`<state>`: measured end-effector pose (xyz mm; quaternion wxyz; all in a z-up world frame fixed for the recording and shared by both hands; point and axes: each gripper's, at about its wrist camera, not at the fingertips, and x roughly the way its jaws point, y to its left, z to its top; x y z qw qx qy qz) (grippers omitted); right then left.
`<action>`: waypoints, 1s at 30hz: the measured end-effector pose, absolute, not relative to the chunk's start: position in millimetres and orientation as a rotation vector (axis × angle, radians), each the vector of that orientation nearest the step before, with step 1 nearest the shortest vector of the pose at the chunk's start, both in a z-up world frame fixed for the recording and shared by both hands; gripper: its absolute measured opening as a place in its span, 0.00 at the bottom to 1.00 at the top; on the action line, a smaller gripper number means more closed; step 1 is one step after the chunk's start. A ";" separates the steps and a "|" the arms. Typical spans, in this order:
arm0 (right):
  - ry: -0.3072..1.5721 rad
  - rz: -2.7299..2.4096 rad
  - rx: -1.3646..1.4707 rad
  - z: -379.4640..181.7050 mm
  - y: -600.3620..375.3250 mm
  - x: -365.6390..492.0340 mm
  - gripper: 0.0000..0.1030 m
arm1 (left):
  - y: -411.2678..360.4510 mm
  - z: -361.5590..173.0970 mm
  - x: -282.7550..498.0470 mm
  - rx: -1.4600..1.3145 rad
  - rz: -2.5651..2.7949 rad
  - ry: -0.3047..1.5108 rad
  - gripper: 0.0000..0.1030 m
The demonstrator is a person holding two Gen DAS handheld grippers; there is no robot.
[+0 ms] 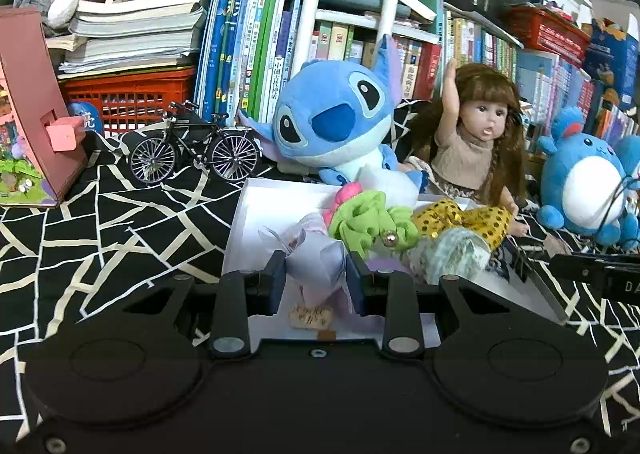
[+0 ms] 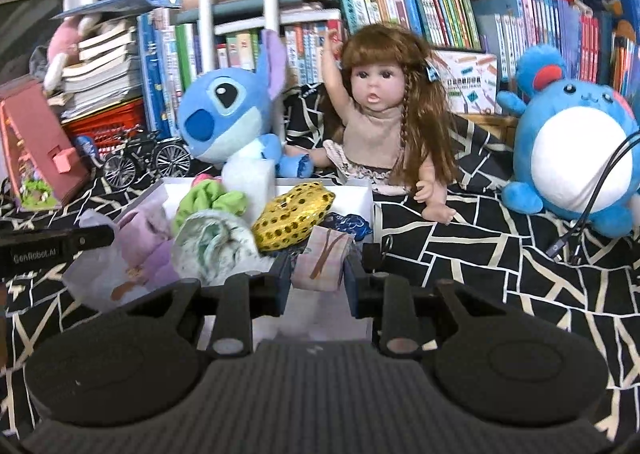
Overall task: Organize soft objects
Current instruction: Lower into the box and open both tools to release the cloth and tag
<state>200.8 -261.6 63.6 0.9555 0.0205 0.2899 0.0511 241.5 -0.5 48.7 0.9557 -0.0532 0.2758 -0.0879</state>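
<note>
Both grippers hang over the white box [image 1: 240, 230]. The left gripper [image 1: 315, 274] squeezes a lilac bag [image 1: 316, 258] standing tall. The right gripper [image 2: 318, 270] squeezes a plaid cloth [image 2: 322, 260], just right of the lilac bag, also standing tall.
</note>
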 end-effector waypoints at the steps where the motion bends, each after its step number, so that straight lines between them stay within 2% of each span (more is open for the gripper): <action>1: 0.595 0.101 0.051 63.0 -263.2 205.0 0.32 | -1.2 48.3 244.2 -0.111 -0.180 0.563 0.30; 13: 0.740 0.118 0.189 36.1 -277.4 233.8 0.32 | -2.1 34.6 245.5 -0.122 -0.211 0.619 0.30; 24: 0.755 0.126 0.203 29.2 -279.5 228.3 0.37 | -7.2 26.1 242.8 -0.106 -0.199 0.638 0.32; 30: 0.744 0.126 0.196 29.7 -276.2 223.8 0.53 | -6.5 28.7 238.3 -0.112 -0.196 0.643 0.46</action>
